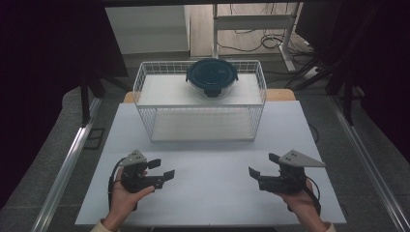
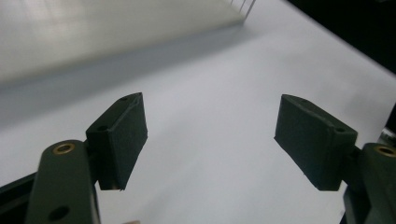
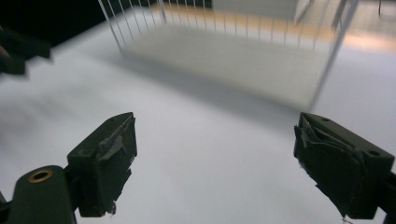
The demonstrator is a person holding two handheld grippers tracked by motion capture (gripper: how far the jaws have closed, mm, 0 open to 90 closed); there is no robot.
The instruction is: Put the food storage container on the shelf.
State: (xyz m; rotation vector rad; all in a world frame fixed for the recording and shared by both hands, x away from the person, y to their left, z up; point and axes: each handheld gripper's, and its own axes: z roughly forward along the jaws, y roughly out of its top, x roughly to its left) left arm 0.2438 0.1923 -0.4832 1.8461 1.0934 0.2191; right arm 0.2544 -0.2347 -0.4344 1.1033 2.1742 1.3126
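While a person's two hands reach in from six o'clock, each holds a gripper low over a white table. At about seven o'clock, the left gripper has its jaws spread wide with nothing between them; its own view shows bare tabletop between the pads. At about five o'clock, well apart from it, the right gripper is likewise wide open and empty, its pads looking worn and ragged. Toward twelve o'clock stands a white wire basket with two shelves. On its upper shelf sits a round container with a dark blue lid.
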